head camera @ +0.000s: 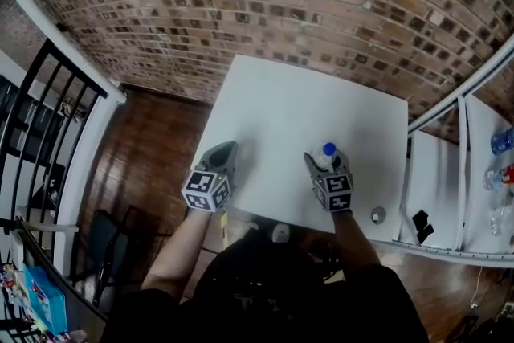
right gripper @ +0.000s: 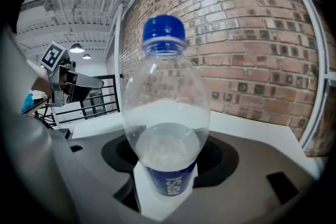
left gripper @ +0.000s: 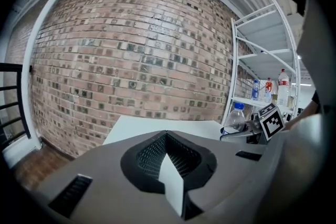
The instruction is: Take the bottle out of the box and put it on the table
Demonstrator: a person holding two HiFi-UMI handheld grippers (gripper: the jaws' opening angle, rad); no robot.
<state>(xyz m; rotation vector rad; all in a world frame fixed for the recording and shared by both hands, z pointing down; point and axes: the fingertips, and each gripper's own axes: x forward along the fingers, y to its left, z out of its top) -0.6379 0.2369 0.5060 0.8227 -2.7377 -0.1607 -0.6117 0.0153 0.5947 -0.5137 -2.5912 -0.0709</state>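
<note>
A clear plastic bottle with a blue cap and blue label stands upright between the jaws of my right gripper, which is shut on its lower body. In the head view the bottle's cap shows over the near right part of the white table, at the right gripper. My left gripper hangs over the table's near left edge, its jaws together with nothing in them. From the left gripper view the bottle appears at the right. No box is in view.
A white shelf rack stands right of the table with several bottles on it. A small round object lies at the table's near right corner. A black railing runs along the left, a brick wall behind.
</note>
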